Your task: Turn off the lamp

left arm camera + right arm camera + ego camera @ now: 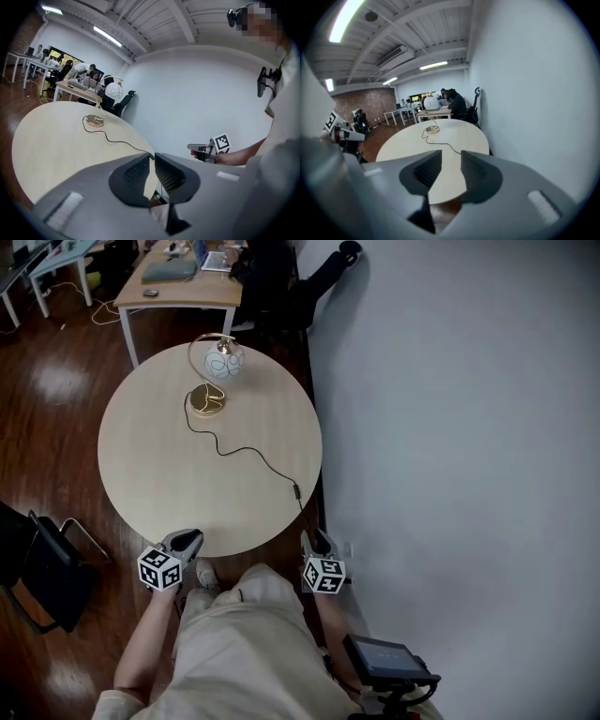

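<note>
The lamp (223, 361), a white globe on a gold arc with a round gold base (207, 400), stands on the far side of the round pale-wood table (150, 474). Its black cord (246, 451) snakes toward the table's right edge and carries an inline switch (296, 491). My left gripper (192, 538) hovers at the near edge, its jaws almost together and empty (152, 155). At the near right edge my right gripper (309, 540) is open with nothing between its fingers (451, 153). The lamp (112, 90) is far ahead of both grippers.
A white wall (450, 427) runs close along the table's right side. A black chair (42, 568) stands at the near left. Behind the table is a wooden desk (178, 287) with people seated at it. A black device (384, 660) sits at my hip.
</note>
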### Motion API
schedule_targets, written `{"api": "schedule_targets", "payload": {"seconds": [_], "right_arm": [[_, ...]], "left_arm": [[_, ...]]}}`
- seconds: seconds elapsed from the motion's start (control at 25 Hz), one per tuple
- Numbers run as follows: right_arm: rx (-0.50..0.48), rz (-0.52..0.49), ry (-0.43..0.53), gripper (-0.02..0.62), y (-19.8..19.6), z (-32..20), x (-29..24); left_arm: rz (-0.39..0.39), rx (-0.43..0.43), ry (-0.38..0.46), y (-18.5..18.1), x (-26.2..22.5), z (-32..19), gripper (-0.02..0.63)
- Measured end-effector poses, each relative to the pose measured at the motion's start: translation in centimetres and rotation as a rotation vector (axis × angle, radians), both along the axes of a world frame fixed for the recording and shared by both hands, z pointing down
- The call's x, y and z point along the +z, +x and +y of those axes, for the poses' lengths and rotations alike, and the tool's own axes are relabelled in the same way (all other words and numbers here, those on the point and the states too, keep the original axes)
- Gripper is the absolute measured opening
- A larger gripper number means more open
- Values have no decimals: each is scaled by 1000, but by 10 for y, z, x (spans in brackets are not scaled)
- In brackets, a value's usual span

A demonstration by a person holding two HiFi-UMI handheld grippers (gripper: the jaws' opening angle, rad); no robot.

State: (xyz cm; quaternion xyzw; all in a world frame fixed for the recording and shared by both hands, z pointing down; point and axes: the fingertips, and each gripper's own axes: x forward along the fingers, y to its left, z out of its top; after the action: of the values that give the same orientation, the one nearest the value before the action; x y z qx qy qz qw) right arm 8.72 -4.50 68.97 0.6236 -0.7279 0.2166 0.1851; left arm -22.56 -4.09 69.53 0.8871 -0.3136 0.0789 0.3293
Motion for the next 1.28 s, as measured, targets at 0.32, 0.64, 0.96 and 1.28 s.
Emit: {"api": "schedule_targets", "payload": {"seconds": [0.32, 0.64, 0.96, 1.28], "right_arm": [[-59, -136, 5, 74, 22, 21, -2], [-12, -370, 149, 52, 66, 65, -81], [-82, -349, 203, 44, 92, 103, -103], [-91, -348, 165, 34, 117, 173, -83]], "left_arm": [[-79, -1, 6, 40, -14, 36, 55], [-142, 71, 10, 125, -22, 90, 80], [-123, 52, 59, 163, -42, 128, 111], [-119, 5, 52, 185, -30, 194, 133]]}}
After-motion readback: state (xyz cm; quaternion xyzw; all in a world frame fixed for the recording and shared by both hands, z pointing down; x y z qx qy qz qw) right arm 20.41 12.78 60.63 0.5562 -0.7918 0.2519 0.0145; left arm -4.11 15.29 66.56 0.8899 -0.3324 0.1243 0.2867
